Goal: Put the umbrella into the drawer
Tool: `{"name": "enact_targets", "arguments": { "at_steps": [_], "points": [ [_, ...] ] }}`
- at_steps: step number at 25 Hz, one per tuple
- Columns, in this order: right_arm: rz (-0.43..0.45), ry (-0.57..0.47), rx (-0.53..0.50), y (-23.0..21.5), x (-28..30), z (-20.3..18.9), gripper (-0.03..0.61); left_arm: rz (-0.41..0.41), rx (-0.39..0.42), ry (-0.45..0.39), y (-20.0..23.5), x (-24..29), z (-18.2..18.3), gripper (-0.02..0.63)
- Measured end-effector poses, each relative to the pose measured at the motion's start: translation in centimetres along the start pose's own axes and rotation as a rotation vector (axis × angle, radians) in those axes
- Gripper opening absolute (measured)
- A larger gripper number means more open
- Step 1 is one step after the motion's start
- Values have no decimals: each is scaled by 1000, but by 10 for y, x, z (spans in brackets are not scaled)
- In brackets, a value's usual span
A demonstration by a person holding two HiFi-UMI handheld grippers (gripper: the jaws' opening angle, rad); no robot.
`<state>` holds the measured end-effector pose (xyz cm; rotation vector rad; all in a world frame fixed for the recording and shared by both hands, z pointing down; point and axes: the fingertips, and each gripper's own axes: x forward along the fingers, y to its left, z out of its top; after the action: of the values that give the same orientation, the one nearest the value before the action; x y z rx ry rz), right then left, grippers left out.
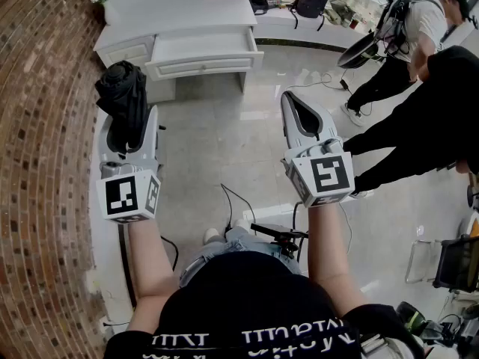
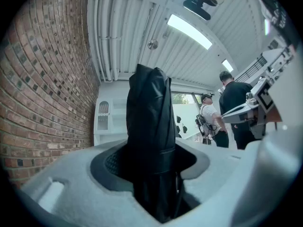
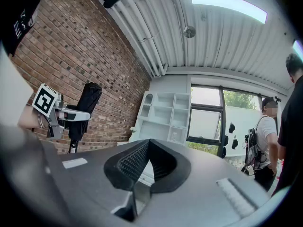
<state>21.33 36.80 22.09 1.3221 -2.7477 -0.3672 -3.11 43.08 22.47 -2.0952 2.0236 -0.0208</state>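
Observation:
A black folded umbrella (image 1: pixel 123 88) stands upright between the jaws of my left gripper (image 1: pixel 129 122), which is shut on it around its middle. In the left gripper view the umbrella (image 2: pixel 149 122) fills the gap between the pads and rises above them. Ahead, the white drawer (image 1: pixel 202 51) of a white desk is pulled open, its inside bare. My right gripper (image 1: pixel 289 100) hovers level over the floor, its tips together and nothing held. From the right gripper view (image 3: pixel 147 143), the left gripper with the umbrella (image 3: pixel 87 100) shows at the left.
A curved brick wall (image 1: pixel 45 126) runs along the left. A white shelf unit (image 3: pixel 165 115) stands at the back. Two people (image 1: pixel 419 73) stand at the right, one with a backpack. Bags (image 1: pixel 308 0) lie on the ledge. Cables (image 1: pixel 239 200) trail on the floor near my feet.

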Motion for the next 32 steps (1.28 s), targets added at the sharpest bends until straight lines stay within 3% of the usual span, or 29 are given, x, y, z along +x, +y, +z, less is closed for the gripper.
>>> {"name": "enact_targets", "arguments": {
  "at_steps": [15,23,32],
  "points": [
    [-2,-13,31,-45,0,-24,11,21,17,-13,-36,26,-2,239],
    [-7,0,60,-51,52,-42,10,17,27,-15,-11,69,-16,239],
    [-39,-11,60,-62,154,-45,10,-16,32,-25,48,155,-37,239]
  ]
}}
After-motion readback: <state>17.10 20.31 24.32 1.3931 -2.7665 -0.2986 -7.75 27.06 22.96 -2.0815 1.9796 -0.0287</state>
